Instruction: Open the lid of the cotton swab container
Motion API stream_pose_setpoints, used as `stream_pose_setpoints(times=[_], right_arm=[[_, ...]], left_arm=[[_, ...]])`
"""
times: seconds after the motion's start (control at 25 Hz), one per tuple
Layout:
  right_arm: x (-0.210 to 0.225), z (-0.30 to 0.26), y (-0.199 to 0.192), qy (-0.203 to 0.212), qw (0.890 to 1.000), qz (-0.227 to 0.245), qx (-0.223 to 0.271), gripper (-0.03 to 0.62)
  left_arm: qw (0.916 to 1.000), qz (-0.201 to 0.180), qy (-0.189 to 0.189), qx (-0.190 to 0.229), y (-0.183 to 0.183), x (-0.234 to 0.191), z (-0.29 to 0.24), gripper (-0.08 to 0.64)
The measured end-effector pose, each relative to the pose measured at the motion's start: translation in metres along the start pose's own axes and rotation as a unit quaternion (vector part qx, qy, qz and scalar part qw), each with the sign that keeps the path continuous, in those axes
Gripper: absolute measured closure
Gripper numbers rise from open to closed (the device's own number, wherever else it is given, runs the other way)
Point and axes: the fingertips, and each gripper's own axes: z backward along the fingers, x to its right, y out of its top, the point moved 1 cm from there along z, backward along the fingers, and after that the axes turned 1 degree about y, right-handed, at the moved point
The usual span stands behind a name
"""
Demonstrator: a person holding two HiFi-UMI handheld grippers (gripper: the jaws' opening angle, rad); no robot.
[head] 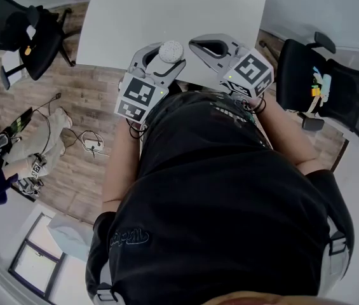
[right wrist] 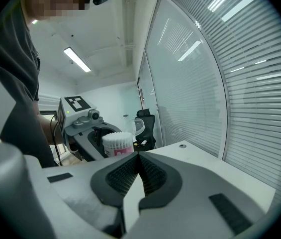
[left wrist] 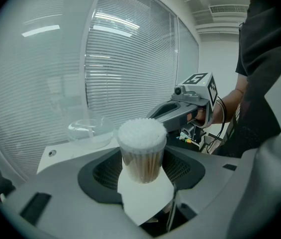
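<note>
Left gripper [left wrist: 141,169] fingers pinch the uncapped cotton swab container [left wrist: 141,143] upright, clear lid [left wrist: 88,131] beyond them on the tabletop [left wrist: 63,158], right gripper [right wrist: 139,176] fingers pressed together, empty; any tilt or slackened squeeze likely spills loose swabs.

Matt grey plastic with black ribbed pads on left tool [left wrist: 142,171] and right tool [right wrist: 139,166]. Clear glossy plastic for cotton swab container [left wrist: 141,156] and lid [left wrist: 88,129]. Smooth matt white worktop [head: 166,18]; wood-grain floor [head: 96,100].
</note>
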Motion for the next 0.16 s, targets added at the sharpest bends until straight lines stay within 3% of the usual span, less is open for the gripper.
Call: stream_pose_setpoints(times=[0.16], right_arm=[[-0.0023, 0.0012, -0.0012, 0.001, 1.0, 0.0, 0.0, 0.569]], left_arm=[[1.0, 0.001, 0.0, 0.001, -0.0011, 0.0022, 0.0012, 0.301]])
